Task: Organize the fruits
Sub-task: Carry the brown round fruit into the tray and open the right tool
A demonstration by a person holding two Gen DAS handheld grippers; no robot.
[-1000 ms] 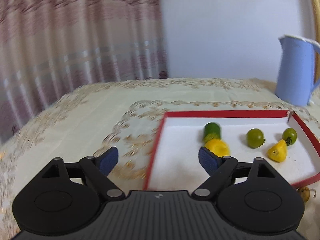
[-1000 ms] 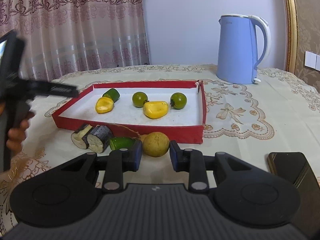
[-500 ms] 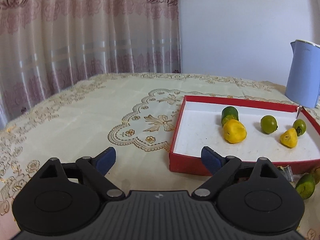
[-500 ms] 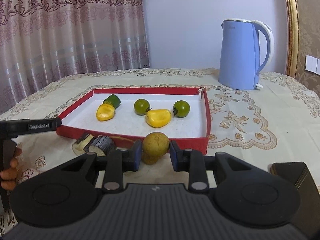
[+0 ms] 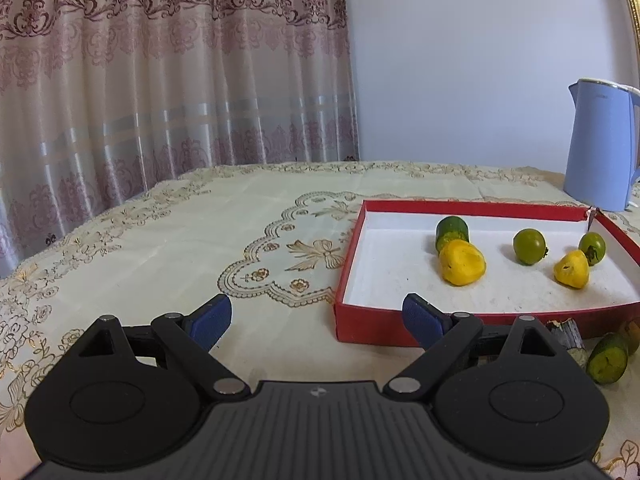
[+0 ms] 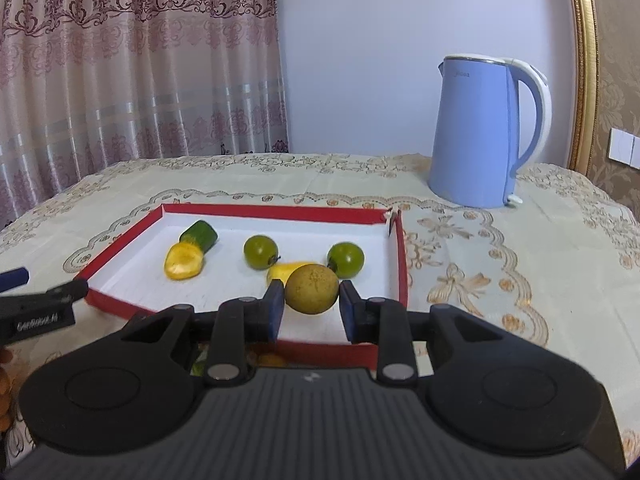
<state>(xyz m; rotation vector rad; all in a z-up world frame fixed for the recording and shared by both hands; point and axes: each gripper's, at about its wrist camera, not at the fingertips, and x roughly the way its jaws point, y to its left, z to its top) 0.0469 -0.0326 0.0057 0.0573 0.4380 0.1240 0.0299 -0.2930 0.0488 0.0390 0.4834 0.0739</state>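
My right gripper (image 6: 311,307) is shut on a round yellow-brown fruit (image 6: 312,289) and holds it above the near wall of the red tray (image 6: 280,213). The tray holds a green cucumber piece (image 6: 199,235), a yellow fruit piece (image 6: 184,261), two green tomatoes (image 6: 260,251) and a second yellow piece (image 6: 280,271), partly hidden by the held fruit. My left gripper (image 5: 316,322) is open and empty, low over the tablecloth left of the tray (image 5: 372,325). A cucumber piece (image 5: 608,358) and an aubergine piece (image 5: 568,330) lie on the cloth outside the tray.
A blue electric kettle (image 6: 482,132) stands behind the tray to the right. The left gripper's tip (image 6: 40,308) shows at the left edge of the right wrist view. Curtains hang behind the table. An embroidered cloth (image 5: 160,248) covers the table.
My right gripper has lifted the yellow-brown fruit off the cloth and moved it forward over the tray's near wall. My left gripper has drawn back out of the tray, to its left.
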